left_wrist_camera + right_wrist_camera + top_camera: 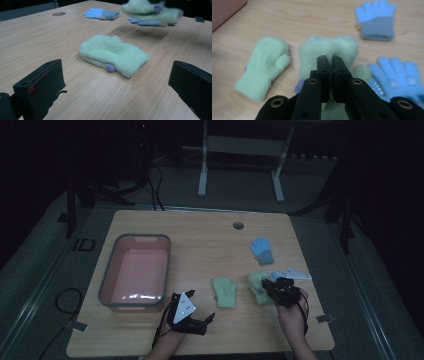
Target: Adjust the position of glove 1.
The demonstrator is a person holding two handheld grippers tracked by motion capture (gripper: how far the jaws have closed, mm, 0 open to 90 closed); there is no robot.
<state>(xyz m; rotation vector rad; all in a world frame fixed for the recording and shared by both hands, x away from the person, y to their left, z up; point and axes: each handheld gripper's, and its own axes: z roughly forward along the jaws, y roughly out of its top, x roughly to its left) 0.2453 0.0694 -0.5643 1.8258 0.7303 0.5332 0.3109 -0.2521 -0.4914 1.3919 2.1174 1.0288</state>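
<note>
Two pale green mittens and two blue gloves are on the wooden table (200, 240). One green mitten (224, 292) (113, 56) lies flat at the centre. My left gripper (201, 306) (116, 82) is open, its jaws wide apart on either side of that mitten, a short way from it. My right gripper (272, 287) (330, 58) is shut on the other green mitten (259, 285) (329, 47) (150, 11), which hangs just above the table. One blue glove (397, 80) (150, 23) lies beside and below it. The other blue glove (261, 250) (375, 20) lies farther back.
A pink basin with a grey rim (135, 236) stands at the table's left, holding nothing. A round cable hole (238, 225) sits near the far edge. Beyond the table are a metal frame (240, 150) and cables on a dark floor.
</note>
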